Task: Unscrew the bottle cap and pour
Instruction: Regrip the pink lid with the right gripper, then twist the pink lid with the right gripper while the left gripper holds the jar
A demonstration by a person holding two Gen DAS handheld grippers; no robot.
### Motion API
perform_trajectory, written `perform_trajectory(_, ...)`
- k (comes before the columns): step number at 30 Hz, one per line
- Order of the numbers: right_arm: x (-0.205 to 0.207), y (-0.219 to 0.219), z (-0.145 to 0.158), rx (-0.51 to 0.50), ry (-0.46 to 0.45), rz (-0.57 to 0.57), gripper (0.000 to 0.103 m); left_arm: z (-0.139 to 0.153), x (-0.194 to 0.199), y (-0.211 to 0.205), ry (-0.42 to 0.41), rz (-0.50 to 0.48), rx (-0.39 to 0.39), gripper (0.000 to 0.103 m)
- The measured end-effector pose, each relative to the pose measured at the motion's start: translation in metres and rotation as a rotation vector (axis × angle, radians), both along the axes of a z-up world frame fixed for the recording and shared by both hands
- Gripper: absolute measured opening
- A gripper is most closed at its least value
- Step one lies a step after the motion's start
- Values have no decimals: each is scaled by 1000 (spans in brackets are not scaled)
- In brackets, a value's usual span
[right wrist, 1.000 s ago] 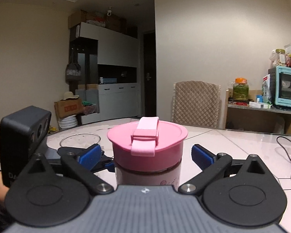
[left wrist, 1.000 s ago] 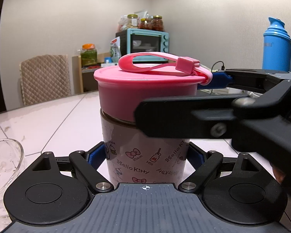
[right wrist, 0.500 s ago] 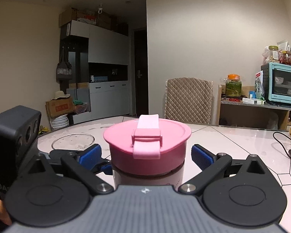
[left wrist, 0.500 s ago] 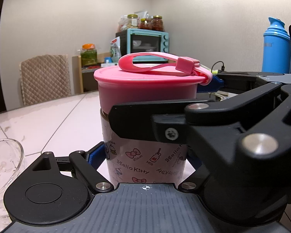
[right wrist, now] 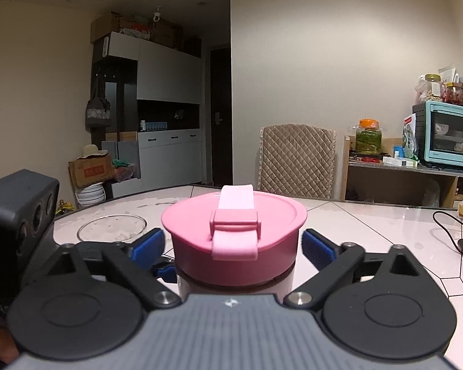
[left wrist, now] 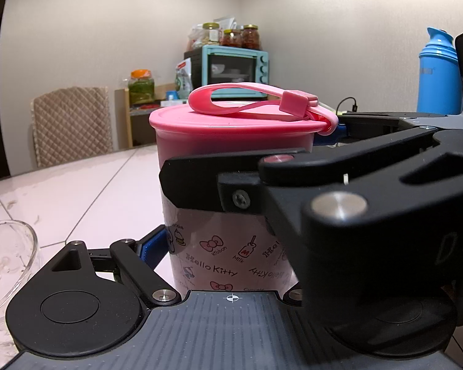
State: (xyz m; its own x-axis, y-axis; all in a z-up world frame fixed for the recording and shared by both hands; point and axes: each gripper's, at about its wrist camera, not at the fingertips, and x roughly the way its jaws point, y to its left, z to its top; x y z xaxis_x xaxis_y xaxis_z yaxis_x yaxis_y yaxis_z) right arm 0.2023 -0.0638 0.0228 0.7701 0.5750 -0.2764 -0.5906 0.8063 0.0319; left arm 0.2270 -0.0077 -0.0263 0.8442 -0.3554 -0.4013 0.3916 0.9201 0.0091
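A Hello Kitty bottle (left wrist: pixel 228 256) with a wide pink screw cap (left wrist: pixel 231 135) and a pink strap stands on the table. My left gripper (left wrist: pixel 231 246) is shut on the bottle's printed body; its right finger is hidden behind the other gripper. In the right wrist view the pink cap (right wrist: pixel 234 240) sits between the blue pads (right wrist: pixel 148 243) of my right gripper (right wrist: pixel 233 243). The jaws stand open, one on each side of the cap, with small gaps. The right gripper's black finger (left wrist: pixel 219 182) crosses the bottle below the cap in the left wrist view.
A glass bowl (left wrist: pixel 6 265) sits at the left of the bottle, also in the right wrist view (right wrist: pixel 111 231). A blue thermos (left wrist: pixel 438 74) stands at the far right. A cable (right wrist: pixel 447 225) and a dark device lie on the table at right.
My right gripper has moved forward around the cap, so the cap now sits deeper between its open fingers. The left gripper and the bottle have stayed still.
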Motion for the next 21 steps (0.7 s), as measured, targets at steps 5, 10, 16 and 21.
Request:
perform_trajectory(5,-1,2,0,-2,-2,-6,88,0,0,0,0,0,0,90)
perform_trajectory(10,-1,0,0,0,4,6,86,0,0,0,0,0,-1,90)
perform_trajectory(16,13,-14,4,-26,11,134,85,0,-1,0,0,0,0,90)
perform_trajectory(21,40,-34,11,-48,30,352,85,0,0,-1,0,0,1,90)
